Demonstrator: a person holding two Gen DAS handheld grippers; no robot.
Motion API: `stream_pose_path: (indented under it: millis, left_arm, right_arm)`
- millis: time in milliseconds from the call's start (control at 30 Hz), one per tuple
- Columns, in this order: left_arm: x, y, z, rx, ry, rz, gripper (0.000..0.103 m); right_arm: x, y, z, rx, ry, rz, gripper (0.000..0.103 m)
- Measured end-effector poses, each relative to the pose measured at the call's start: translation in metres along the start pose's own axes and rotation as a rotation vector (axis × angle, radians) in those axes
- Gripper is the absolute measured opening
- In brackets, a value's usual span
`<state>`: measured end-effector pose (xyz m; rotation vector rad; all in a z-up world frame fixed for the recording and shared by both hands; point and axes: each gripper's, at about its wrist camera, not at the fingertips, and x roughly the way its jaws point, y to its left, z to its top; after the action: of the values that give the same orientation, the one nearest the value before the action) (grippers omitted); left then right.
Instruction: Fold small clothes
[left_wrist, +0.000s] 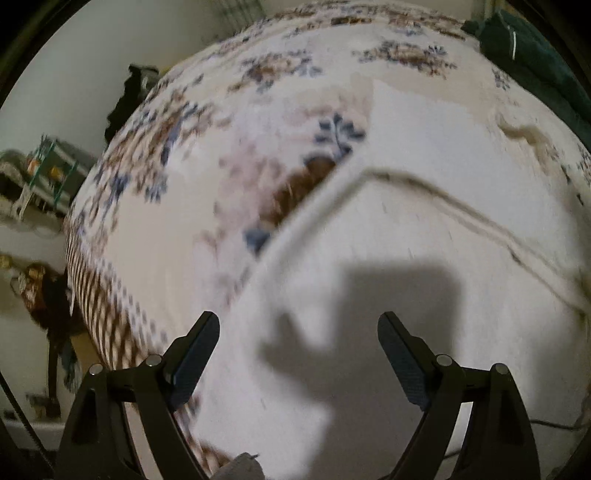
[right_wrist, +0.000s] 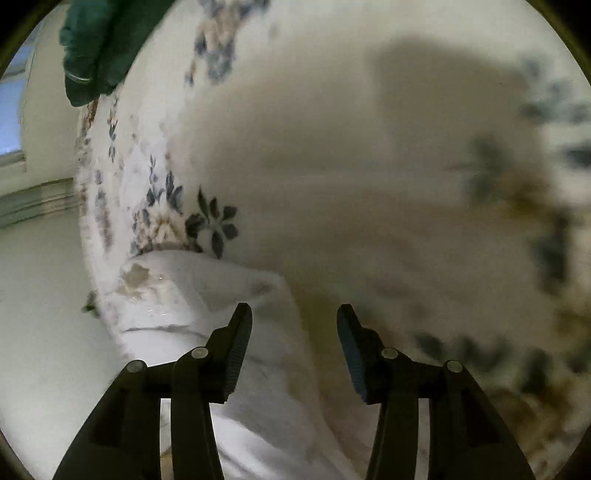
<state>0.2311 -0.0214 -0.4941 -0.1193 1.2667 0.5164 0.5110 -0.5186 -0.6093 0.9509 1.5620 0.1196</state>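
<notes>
Black fingers of the left hand-held gripper (left_wrist: 298, 349) stand wide apart at the near edge of its view, with nothing between them, pointing steeply down over a white garment (left_wrist: 424, 229). That garment lies spread on a bed (left_wrist: 155, 206) covered in a cream spread with blue and brown flowers; its folded edge runs from the near left up to the middle, and the gripper's shadow falls on the white cloth between the fingers. Far left of the bed, blurred clutter stands against a pale wall. At the far right corner of the bed lies a dark green cloth (left_wrist: 532, 48).

From the right wrist, the right hand-held gripper (right_wrist: 294, 325) is partly open, its jaws clear of any cloth. The white garment (right_wrist: 207, 295) lies bunched under and to the left of its left finger, near the bed's left edge. The green cloth (right_wrist: 99, 44) sits at the far left; the right side is blurred and shadowed.
</notes>
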Motion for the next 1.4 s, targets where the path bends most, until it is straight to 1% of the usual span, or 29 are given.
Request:
stream_pose_path:
  millis: [33, 67, 100, 133, 167, 233, 300, 367, 400, 433, 467, 500, 533, 633, 700, 767, 833, 867, 900, 933, 967, 1000, 1033, 1100, 1200, 1233, 1300, 1333, 1400]
  left_arm:
    - [-0.001, -0.005, -0.01, -0.005, 0.019, 0.004, 0.088]
    - [-0.002, -0.011, -0.02, -0.008, 0.043, 0.007, 0.088]
    - [-0.003, -0.017, -0.032, -0.008, 0.067, 0.008, 0.088]
    - [-0.003, -0.021, -0.039, -0.005, 0.081, 0.008, 0.088]
    - [-0.005, -0.026, -0.047, -0.001, 0.095, 0.009, 0.088]
    - [-0.009, -0.038, -0.062, 0.015, 0.117, 0.004, 0.088]
    - [-0.016, -0.051, -0.073, 0.048, 0.123, 0.0, 0.088]
    - [-0.025, -0.068, -0.085, 0.11, 0.123, -0.017, 0.088]
    - [-0.03, -0.077, -0.092, 0.148, 0.125, -0.037, 0.088]
    - [-0.038, -0.092, -0.103, 0.208, 0.132, -0.07, 0.088]
    - [-0.043, -0.103, -0.111, 0.245, 0.136, -0.086, 0.088]
    - [-0.049, -0.116, -0.123, 0.296, 0.144, -0.112, 0.088]
    - [-0.055, -0.132, -0.137, 0.351, 0.16, -0.151, 0.088]
    - [-0.066, -0.18, -0.184, 0.494, 0.209, -0.243, 0.088]
    - [-0.06, -0.207, -0.209, 0.546, 0.26, -0.286, 0.088]
    - [-0.049, -0.23, -0.229, 0.575, 0.288, -0.299, 0.088]
    - [-0.037, -0.249, -0.242, 0.601, 0.284, -0.292, 0.087]
    - [-0.033, -0.255, -0.247, 0.617, 0.255, -0.281, 0.075]
    - [-0.03, -0.26, -0.25, 0.634, 0.222, -0.263, 0.053]
    - [-0.028, -0.262, -0.251, 0.637, 0.209, -0.259, 0.04]
    - [-0.028, -0.261, -0.249, 0.633, 0.203, -0.265, 0.019]
    - [-0.029, -0.258, -0.246, 0.618, 0.197, -0.279, 0.004]
    - [-0.032, -0.252, -0.242, 0.598, 0.193, -0.299, 0.002]
    - [-0.039, -0.239, -0.233, 0.559, 0.195, -0.334, 0.002]
    - [-0.051, -0.208, -0.216, 0.483, 0.202, -0.384, 0.002]
    - [-0.055, -0.197, -0.21, 0.462, 0.202, -0.396, 0.002]
    - [-0.065, -0.17, -0.196, 0.411, 0.195, -0.412, 0.002]
    - [-0.07, -0.159, -0.191, 0.39, 0.189, -0.416, 0.002]
    - [-0.081, -0.131, -0.179, 0.324, 0.175, -0.424, 0.002]
  right_arm:
    - [0.013, 0.002, 0.002, -0.025, 0.022, 0.022, 0.007]
    - [0.019, 0.014, 0.002, -0.106, 0.02, -0.027, 0.008]
    - [0.02, 0.023, -0.001, -0.165, -0.003, -0.067, 0.007]
    - [0.012, 0.031, -0.001, -0.231, -0.064, -0.119, 0.006]
    - [0.002, 0.03, 0.002, -0.24, -0.113, -0.135, 0.006]
    - [-0.011, 0.017, 0.013, -0.184, -0.159, -0.131, 0.006]
    - [-0.002, 0.011, 0.021, -0.173, -0.127, -0.133, 0.006]
    - [0.014, 0.013, 0.022, -0.188, -0.032, -0.125, 0.008]
    - [0.016, 0.013, 0.02, -0.179, -0.008, -0.126, 0.014]
    - [0.015, 0.013, 0.018, -0.163, 0.029, -0.123, 0.026]
    - [0.009, 0.012, 0.014, -0.152, 0.06, -0.122, 0.034]
    - [-0.001, 0.008, 0.009, -0.15, 0.077, -0.127, 0.05]
    - [-0.016, 0.002, -0.004, -0.162, 0.098, -0.142, 0.054]
    - [-0.053, -0.019, -0.025, -0.169, 0.146, -0.167, 0.054]
    - [-0.075, -0.041, -0.034, -0.149, 0.164, -0.183, 0.054]
    - [-0.086, -0.057, -0.038, -0.124, 0.169, -0.18, 0.054]
    - [-0.094, -0.067, -0.033, -0.121, 0.16, -0.154, 0.054]
    - [-0.09, -0.067, -0.028, -0.114, 0.148, -0.12, 0.054]
    - [-0.091, -0.072, -0.022, -0.113, 0.147, -0.096, 0.054]
    - [-0.086, -0.07, -0.015, -0.112, 0.143, -0.059, 0.054]
    - [-0.078, -0.065, -0.008, -0.116, 0.141, -0.021, 0.054]
    - [-0.071, -0.06, -0.003, -0.126, 0.142, 0.008, 0.054]
    - [-0.057, -0.051, 0.005, -0.127, 0.139, 0.046, 0.054]
    - [-0.034, -0.039, 0.015, -0.102, 0.151, 0.086, 0.054]
    - [0.002, -0.023, 0.025, -0.06, 0.174, 0.107, 0.054]
    - [0.01, -0.017, 0.025, -0.044, 0.172, 0.126, 0.042]
    - [0.017, -0.001, 0.021, -0.069, 0.157, 0.088, 0.008]
    - [0.013, 0.014, 0.016, -0.105, 0.135, 0.052, 0.008]
    - [0.003, 0.04, 0.005, -0.157, 0.109, 0.024, 0.008]
